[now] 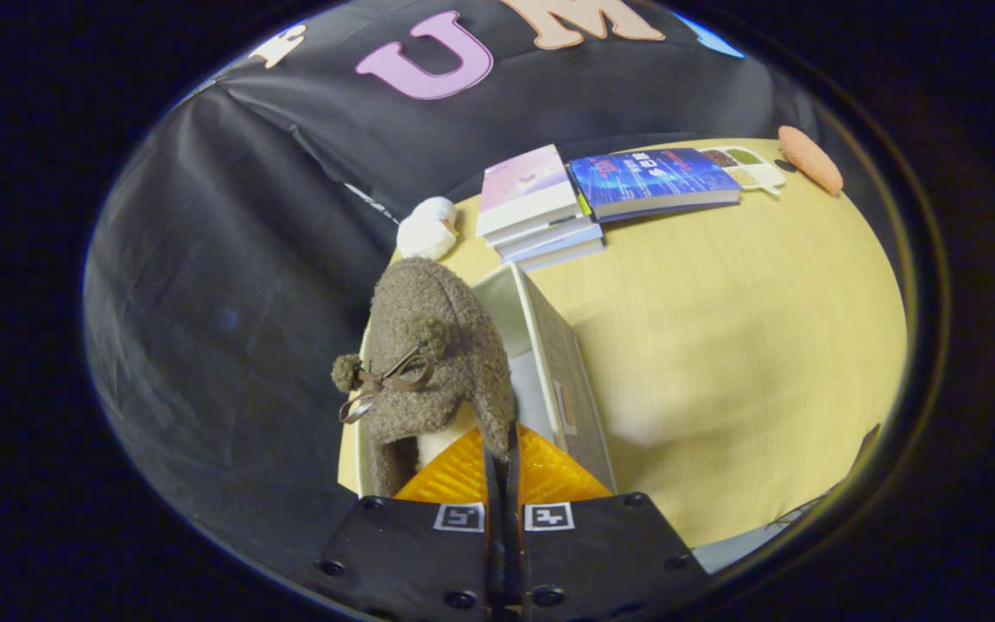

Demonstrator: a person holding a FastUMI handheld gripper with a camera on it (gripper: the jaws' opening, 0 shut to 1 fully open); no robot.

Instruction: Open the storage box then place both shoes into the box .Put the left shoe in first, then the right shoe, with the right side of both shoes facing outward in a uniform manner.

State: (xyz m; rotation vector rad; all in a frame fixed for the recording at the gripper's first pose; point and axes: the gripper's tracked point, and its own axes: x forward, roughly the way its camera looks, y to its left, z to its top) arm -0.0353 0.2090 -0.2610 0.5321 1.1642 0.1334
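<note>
Gripping a fuzzy shoe (428,345) between closed jaws above the box (562,363).

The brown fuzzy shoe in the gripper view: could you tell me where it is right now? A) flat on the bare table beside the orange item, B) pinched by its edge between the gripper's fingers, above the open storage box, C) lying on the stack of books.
B: the gripper has both fingers closed on the edge of the brown fuzzy shoe, which hangs over the open storage box.
</note>
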